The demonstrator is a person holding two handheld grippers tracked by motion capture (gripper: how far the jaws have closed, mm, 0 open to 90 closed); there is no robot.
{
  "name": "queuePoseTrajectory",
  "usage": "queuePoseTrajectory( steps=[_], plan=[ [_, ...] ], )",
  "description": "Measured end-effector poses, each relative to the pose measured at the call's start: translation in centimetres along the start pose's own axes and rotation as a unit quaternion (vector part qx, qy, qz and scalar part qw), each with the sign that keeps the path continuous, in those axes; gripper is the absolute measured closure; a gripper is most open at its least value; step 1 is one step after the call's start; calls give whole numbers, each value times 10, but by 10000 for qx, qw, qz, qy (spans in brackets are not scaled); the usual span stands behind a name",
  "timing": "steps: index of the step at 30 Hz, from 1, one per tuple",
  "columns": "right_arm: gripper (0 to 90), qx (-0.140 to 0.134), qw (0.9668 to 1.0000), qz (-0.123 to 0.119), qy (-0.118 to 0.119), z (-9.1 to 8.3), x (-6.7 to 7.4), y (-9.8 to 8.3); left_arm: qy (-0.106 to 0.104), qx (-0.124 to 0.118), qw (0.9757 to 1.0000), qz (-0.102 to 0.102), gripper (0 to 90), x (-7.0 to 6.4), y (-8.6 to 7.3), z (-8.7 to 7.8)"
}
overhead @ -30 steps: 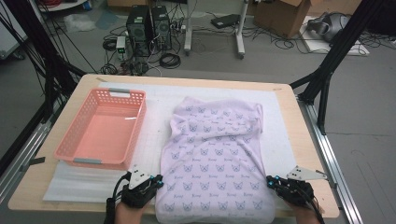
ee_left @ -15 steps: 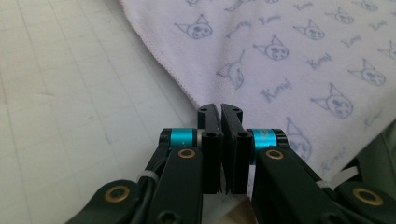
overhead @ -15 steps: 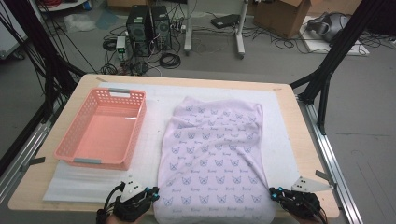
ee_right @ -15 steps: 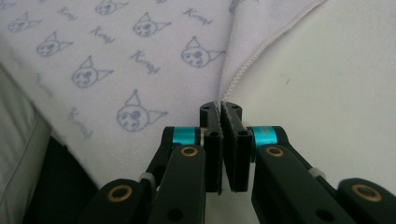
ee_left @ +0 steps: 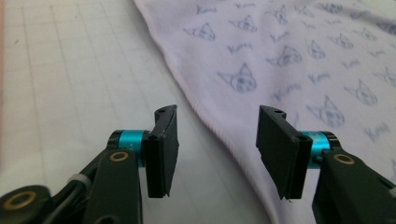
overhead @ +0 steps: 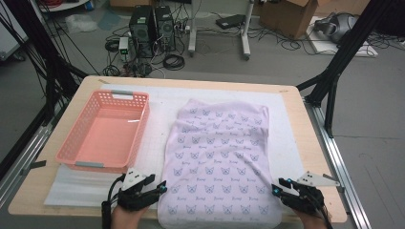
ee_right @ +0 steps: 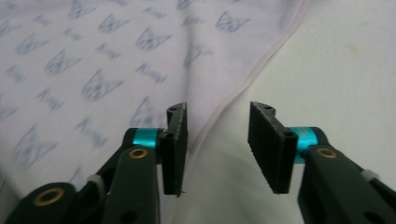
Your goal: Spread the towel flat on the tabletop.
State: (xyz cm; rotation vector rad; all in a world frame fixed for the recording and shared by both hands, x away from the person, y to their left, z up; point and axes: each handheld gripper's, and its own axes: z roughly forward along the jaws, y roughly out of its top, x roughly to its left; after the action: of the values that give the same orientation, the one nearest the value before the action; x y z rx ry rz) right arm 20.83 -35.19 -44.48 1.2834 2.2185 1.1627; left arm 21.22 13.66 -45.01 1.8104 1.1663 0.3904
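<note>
A lilac cloth [overhead: 219,152] printed with small cat faces lies spread flat on the table, its near end at the front edge. My left gripper [overhead: 160,188] sits at the cloth's near left side and my right gripper [overhead: 278,190] at its near right side. In the left gripper view the jaws of the left gripper [ee_left: 218,112] have just been opening; the cloth [ee_left: 289,56] has its hem running between them, untouched by the pads. The right gripper [ee_right: 218,108] has likewise just been opening, and the hem of the cloth [ee_right: 93,70] passes between its jaws unpressed.
A pink plastic basket [overhead: 71,143] stands empty on the left of the table. A white gridded mat [overhead: 157,102] covers the wooden tabletop [overhead: 313,143] under the cloth. Black frame legs, cables and computer towers stand on the floor beyond the far edge.
Both grippers pulled back toward the table's near edge, then came forward again to the cloth's near corners. The cloth lies much as before.
</note>
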Motion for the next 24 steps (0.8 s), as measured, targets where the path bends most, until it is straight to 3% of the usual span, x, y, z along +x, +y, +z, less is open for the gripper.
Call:
queuePoseTrajectory(
  steps=[2,4,5,7,8,9,16,24],
  plan=[
    [530,26,10000,70,-59,10,-3,5,-30,22,10000,19,462,-2,4,9],
    [543,118,9999,63,-85,19,-5,9,-67,204,9997,150,469,-6,5,19],
    [589,137,9998,-4,-151,22,-5,10,81,203,9992,338,476,-10,4,20],
    [682,168,9995,-109,-262,22,-4,10,259,235,9977,588,621,-16,4,20],
    [782,171,9996,-121,-206,21,-4,10,92,275,9982,529,770,-16,4,20],
    [828,194,9997,-101,-79,20,-4,9,107,274,9981,540,860,-17,3,19],
    [847,275,9992,-300,9,10,4,3,18,236,9991,353,868,-18,-5,8],
    [848,352,9986,-324,209,-6,7,-9,-183,185,9990,354,868,-17,-13,-12]
  ],
)
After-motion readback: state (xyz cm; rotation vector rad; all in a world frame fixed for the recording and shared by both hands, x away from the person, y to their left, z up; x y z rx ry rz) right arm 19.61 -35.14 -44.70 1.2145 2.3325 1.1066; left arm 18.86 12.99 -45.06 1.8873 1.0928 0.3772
